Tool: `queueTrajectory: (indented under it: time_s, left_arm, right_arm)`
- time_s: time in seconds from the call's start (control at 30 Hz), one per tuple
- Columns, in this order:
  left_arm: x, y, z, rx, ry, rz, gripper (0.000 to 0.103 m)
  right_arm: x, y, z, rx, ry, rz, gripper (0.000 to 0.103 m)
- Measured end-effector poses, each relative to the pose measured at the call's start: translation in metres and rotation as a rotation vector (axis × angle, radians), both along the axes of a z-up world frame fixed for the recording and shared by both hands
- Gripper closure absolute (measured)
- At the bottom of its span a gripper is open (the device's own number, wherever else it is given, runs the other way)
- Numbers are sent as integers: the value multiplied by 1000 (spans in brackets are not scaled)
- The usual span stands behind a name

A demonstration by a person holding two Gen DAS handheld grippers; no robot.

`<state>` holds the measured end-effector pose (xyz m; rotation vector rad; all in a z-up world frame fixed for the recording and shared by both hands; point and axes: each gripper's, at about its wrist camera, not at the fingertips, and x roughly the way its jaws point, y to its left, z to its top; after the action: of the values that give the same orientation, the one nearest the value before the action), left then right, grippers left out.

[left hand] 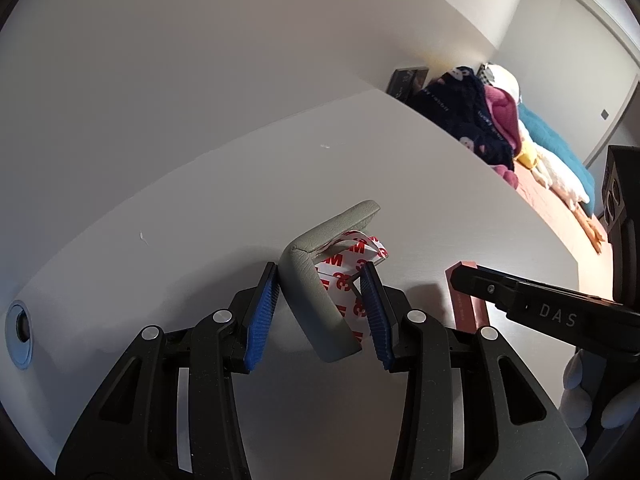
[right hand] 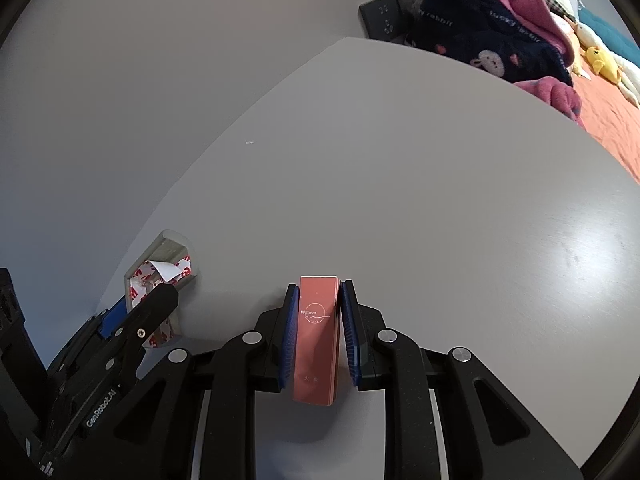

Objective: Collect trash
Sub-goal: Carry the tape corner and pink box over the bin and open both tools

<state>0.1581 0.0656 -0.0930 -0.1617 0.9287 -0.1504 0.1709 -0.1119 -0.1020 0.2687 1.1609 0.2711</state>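
A grey L-shaped corner guard (left hand: 320, 280) with red-and-white 3M backing paper (left hand: 352, 268) lies on the white table (left hand: 240, 184). My left gripper (left hand: 320, 284) straddles it, blue pads on both sides and touching it. It also shows in the right wrist view (right hand: 160, 276). My right gripper (right hand: 318, 292) is shut on a slim red box (right hand: 316, 336) marked Willove, which rests on the table. That box's end shows in the left wrist view (left hand: 468, 300) behind the right gripper's finger.
A round cable grommet (left hand: 20, 332) sits at the table's left edge. Beyond the far edge is a bed with dark and pink clothes (right hand: 492, 24), plush toys (right hand: 600, 60) and an orange sheet. Black wall sockets (right hand: 384, 16) are on the wall.
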Motion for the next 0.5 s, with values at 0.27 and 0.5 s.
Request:
queueTrajectory:
  time_s: [0.27,0.5]
  left_arm:
    - [-15,-20,19,-30,-17,-35,62]
    - [-27,-48,32,-32,-30,-82,62]
  right_arm:
    - [-16,-19,26,18,-48,12,80]
    - [-26,-39,40,26,-75,11,80]
